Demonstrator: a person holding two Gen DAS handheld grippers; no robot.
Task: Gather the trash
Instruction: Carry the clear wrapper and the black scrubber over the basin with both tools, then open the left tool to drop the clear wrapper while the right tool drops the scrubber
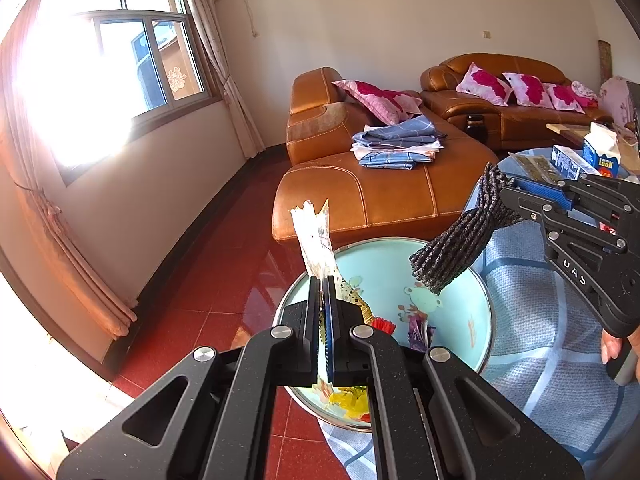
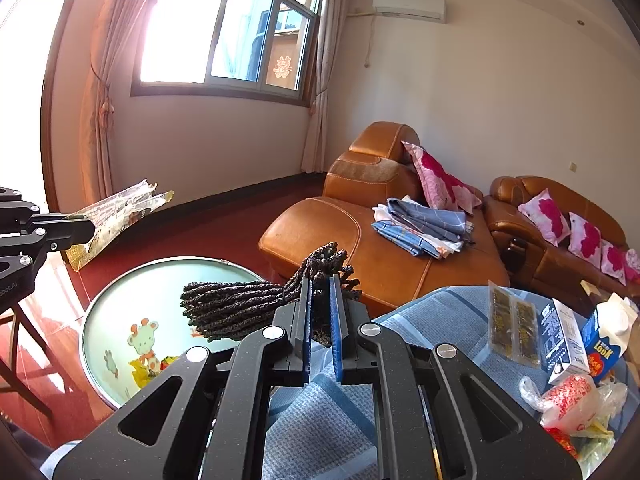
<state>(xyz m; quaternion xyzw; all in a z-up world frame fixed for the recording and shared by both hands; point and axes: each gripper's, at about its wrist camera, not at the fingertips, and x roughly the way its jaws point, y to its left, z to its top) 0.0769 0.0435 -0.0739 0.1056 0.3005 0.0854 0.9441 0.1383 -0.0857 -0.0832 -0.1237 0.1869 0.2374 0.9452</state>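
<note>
From the left wrist view, the left hand-held gripper (image 1: 325, 320) is seen clamped shut on a crinkled clear wrapper (image 1: 316, 236), which sticks up past the fingertips directly above a pale blue basin (image 1: 472, 320) standing on the red tiled floor. Some bright scraps of trash (image 1: 352, 398) already lie in the basin. To the right, the right hand-held gripper (image 1: 506, 196) is seen from the side, closed on a dark bundle of knotted cord (image 1: 456, 248) that droops over the basin's far rim. A blue checked cloth covers the tabletop (image 1: 540, 320) beside it. From the right wrist view, the right hand-held gripper (image 2: 320, 320) is shown closed on the cord bundle (image 2: 240, 308), whose loose end hangs out to the left over the basin (image 2: 120, 300), while the left hand-held gripper (image 2: 86, 232) enters at the left edge with the wrapper (image 2: 120, 212) pointing outward. On the tabletop (image 2: 420, 320) to the right, seaweed packets (image 2: 514, 324), a milk carton (image 2: 604, 344) and a crumpled plastic bag (image 2: 572, 396) remain to be collected. The step in hand is judged to be the drop into the basin (both loads look ready); it would be done best by centring each load above the bowl before the jaws are released, since the light wrapper may drift and the cord's tail could catch on the rim.
</note>
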